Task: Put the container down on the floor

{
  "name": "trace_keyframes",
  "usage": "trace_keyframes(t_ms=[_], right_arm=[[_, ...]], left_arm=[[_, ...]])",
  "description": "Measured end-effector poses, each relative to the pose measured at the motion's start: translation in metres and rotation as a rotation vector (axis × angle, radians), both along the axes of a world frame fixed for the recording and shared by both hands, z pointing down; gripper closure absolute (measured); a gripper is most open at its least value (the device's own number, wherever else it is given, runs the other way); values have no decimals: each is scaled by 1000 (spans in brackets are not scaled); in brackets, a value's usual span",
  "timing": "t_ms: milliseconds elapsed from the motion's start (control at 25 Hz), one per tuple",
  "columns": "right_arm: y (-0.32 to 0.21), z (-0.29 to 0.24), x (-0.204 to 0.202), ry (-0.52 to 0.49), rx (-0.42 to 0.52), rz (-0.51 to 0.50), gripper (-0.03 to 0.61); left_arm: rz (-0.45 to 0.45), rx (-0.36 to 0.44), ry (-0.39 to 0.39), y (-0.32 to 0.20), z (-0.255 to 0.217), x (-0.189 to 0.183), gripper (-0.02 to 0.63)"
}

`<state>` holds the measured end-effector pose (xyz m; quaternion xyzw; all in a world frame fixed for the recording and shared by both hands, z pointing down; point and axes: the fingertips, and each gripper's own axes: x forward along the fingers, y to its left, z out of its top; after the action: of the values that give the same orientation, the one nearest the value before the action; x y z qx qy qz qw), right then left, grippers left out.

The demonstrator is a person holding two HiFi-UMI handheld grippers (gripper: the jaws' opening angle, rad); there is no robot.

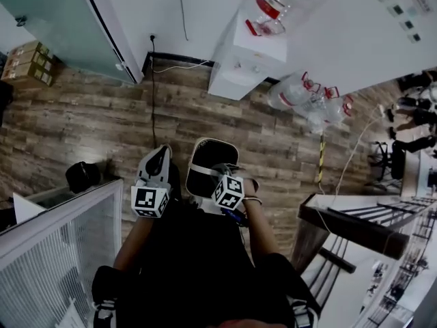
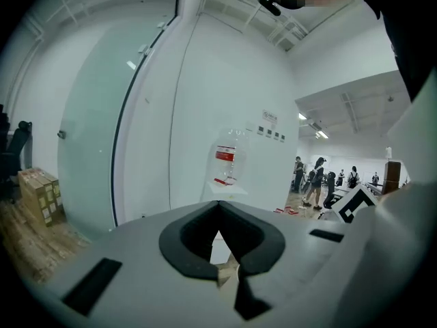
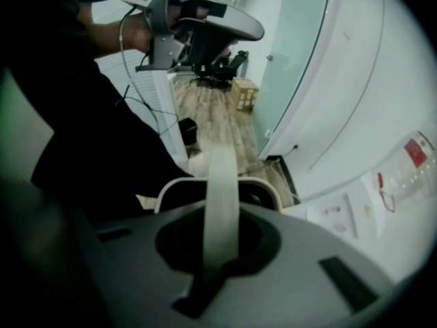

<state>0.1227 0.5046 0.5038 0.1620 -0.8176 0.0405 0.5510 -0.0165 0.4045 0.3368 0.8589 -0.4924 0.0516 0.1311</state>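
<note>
The container [image 1: 209, 164] is a bin with a white rim and a dark inside; it hangs above the wooden floor [image 1: 82, 121] in front of the person. Its pale strap handle [image 3: 222, 207] runs up between the jaws of my right gripper [image 3: 217, 265], which is shut on it; the bin's rim [image 3: 171, 188] shows just beyond. In the head view my right gripper [image 1: 222, 176] sits at the bin's near edge. My left gripper [image 1: 162, 152] is held up to the left of the bin, jaws together and empty, also seen as the left gripper [image 2: 229, 273].
A white water dispenser [image 1: 235, 63] with a bottle [image 1: 283, 2] stands against the far wall, with empty bottles [image 1: 311, 101] on the floor to its right. A glass door [image 1: 48, 19], cardboard boxes [image 1: 27, 63], a black object [image 1: 83, 176], a partition [image 1: 61, 238] and a railing [image 1: 355, 227] surround the spot.
</note>
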Motion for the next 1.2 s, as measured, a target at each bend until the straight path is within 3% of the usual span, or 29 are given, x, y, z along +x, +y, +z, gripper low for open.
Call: trace_keyframes(t_ms=[680,1200], right_arm=[[-203,-6,-77,-9,16,82,545],[-321,8,-72,33,27,25,545]], left_arm=[[124,-56,13,-218,26,-69,584],[110,-46,-11,-302,35,-59,584]])
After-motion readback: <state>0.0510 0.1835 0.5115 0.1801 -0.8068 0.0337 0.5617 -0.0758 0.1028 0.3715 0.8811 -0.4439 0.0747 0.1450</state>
